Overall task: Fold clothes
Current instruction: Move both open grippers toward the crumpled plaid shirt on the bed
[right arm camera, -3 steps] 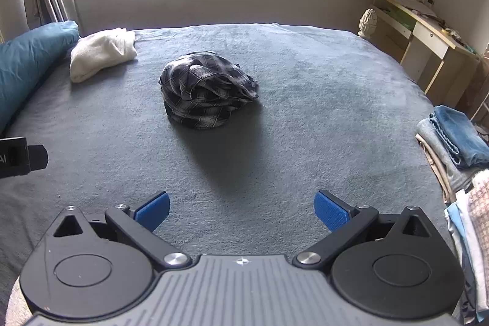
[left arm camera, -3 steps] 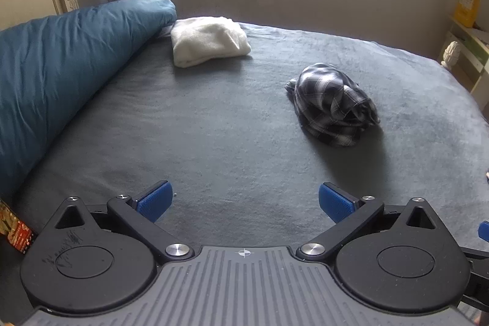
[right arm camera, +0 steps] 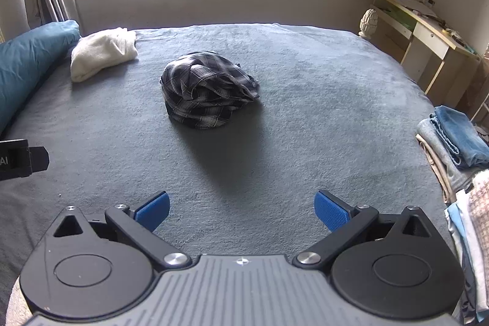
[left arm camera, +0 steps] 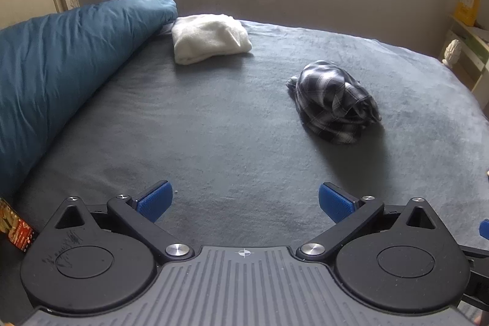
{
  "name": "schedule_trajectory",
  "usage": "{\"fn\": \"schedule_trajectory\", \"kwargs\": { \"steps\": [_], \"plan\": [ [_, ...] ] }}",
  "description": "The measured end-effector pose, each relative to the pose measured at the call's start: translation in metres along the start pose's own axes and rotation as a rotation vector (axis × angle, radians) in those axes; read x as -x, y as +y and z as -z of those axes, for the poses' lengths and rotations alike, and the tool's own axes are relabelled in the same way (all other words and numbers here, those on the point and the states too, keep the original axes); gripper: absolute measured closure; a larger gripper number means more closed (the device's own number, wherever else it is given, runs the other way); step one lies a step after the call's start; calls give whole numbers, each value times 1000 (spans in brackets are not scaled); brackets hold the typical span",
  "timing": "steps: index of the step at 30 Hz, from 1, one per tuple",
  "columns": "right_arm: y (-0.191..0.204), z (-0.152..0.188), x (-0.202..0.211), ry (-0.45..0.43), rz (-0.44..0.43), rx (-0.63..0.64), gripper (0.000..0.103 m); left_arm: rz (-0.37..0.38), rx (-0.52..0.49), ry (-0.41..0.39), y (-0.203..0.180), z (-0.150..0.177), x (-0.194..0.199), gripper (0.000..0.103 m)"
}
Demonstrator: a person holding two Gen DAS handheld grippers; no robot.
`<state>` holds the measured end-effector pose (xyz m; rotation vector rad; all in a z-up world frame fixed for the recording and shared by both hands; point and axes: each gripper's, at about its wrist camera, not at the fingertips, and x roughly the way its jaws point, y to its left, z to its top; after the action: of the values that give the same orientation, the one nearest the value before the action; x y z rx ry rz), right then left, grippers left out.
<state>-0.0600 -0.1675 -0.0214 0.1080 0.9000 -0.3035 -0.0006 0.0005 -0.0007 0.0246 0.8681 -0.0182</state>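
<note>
Crumpled plaid shirt (right arm camera: 207,93) mid-bed (right arm camera: 305,118), untouched.
Both hand-held grippers (left arm camera: 244,200) (right arm camera: 241,208) wide open, empty; we'd pinch its soft, light hem.

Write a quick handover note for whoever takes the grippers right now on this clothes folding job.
Left gripper: open, empty, above the bed.
Right gripper: open, empty.
Plaid shirt: crumpled in a heap mid-bed, untouched.
White cloth: bundled near the blue pillow.
Clothes stack: at the bed's right edge.
Done: nothing on the shirt.
Left: spread the shirt flat, then fold it.
</note>
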Motion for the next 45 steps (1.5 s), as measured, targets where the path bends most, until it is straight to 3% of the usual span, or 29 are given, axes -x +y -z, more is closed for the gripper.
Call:
{"fn": "schedule_trajectory", "kwargs": {
  "steps": [28, 36, 45],
  "plan": [
    [7, 0, 7, 8, 68, -18, 0, 15, 1, -58, 13, 1, 6, 0],
    [10, 0, 8, 10, 70, -13, 0, 25, 53, -48, 23, 3, 3, 0],
    [15, -2, 4, 19, 67, -10, 0, 19, 42, -35, 24, 2, -1, 0]
  ]
}}
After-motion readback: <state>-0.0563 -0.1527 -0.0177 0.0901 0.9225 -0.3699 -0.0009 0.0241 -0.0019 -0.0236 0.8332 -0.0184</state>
